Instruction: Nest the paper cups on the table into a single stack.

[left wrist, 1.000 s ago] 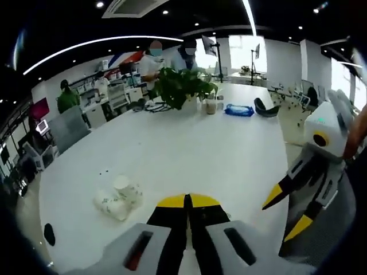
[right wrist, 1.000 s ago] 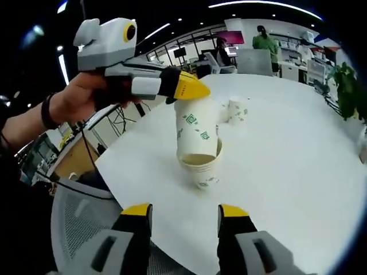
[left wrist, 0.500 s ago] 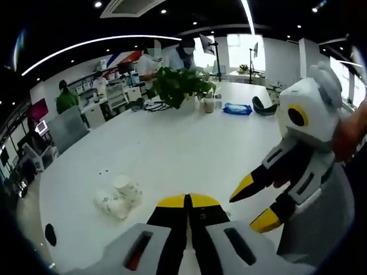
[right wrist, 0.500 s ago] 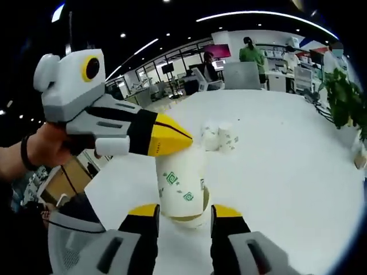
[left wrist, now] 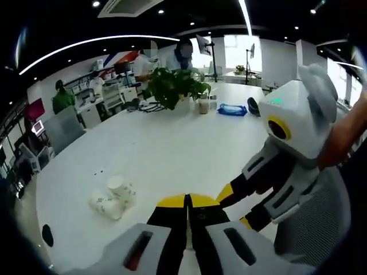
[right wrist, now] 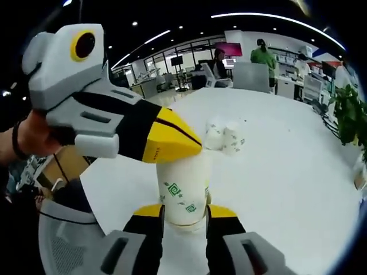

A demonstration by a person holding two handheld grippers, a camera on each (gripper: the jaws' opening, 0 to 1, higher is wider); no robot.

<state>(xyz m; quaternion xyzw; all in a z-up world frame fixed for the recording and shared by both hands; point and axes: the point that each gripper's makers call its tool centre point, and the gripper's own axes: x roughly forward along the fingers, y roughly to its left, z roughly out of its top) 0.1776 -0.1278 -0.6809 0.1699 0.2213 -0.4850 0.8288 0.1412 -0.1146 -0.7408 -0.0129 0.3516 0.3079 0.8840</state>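
Note:
A white paper cup with green marks (right wrist: 184, 186) is pinched at its rim by my left gripper (right wrist: 192, 143), which comes in from the left and is shut. The cup sits nested in a lower cup (right wrist: 186, 220). My right gripper (right wrist: 185, 211) has its yellow-tipped jaws pressed against both sides of that lower cup. Two more cups (right wrist: 225, 137) lie together farther back on the white table (right wrist: 287, 172). In the left gripper view my left gripper (left wrist: 186, 197) is shut on a thin white rim, the right gripper (left wrist: 238, 206) is close beside it, and the loose cups (left wrist: 112, 197) lie to the left.
The stack stands near the table's edge, with a grey mesh chair (right wrist: 63, 240) just beyond it. A potted plant (left wrist: 175, 86), a jar (left wrist: 203, 105) and a blue pack (left wrist: 231, 109) sit at the far end. People stand by desks behind.
My right gripper has come in around the stack and its jaws have narrowed onto the lower cup. The upper cup, held by my left gripper, has sunk deeper into it.

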